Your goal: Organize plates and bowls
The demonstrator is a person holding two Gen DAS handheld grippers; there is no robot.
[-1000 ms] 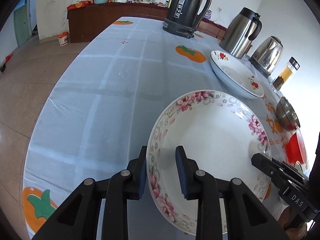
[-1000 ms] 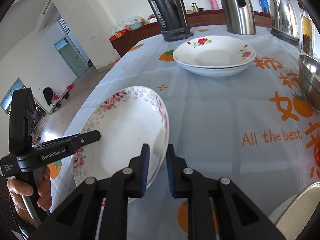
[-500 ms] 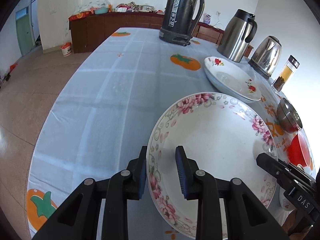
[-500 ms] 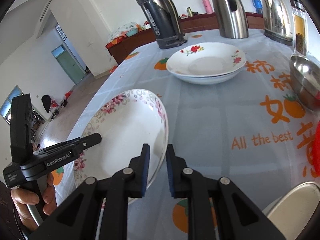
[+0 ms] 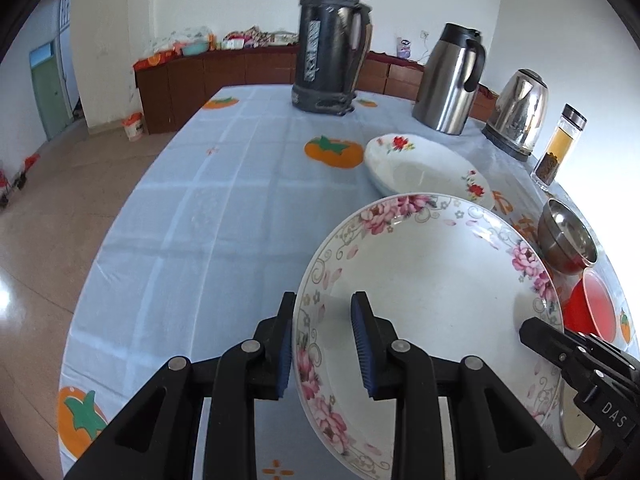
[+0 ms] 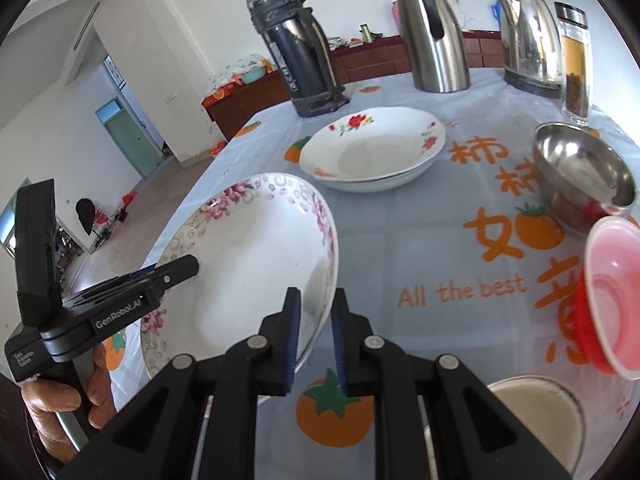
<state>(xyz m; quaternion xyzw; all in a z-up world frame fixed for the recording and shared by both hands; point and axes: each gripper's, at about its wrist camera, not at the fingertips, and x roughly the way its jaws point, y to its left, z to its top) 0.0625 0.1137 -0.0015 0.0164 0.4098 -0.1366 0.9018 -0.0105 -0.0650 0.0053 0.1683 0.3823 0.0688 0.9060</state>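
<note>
Two grippers, both clamped on one pink-flowered plate [image 5: 432, 280], carried tilted above the tablecloth [image 5: 192, 208]. Left gripper [image 5: 322, 340] closed over the near left rim, rim between its pads; right gripper [image 6: 314, 340] pinched on the opposite rim. Seemingly mid-task: plate not yet set down. Farther off, two red-flowered plates [image 6: 372, 152] already stacked, probably the place to go. Steel bowl [image 6: 584, 172] and red bowl [image 6: 612, 292] at the right, apart, not yet sorted. Beyond, black thermos [image 5: 332, 40] and kettles.

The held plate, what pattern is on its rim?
Pink flowers with grey scrollwork on the plate; clearest in the left wrist view.
</note>
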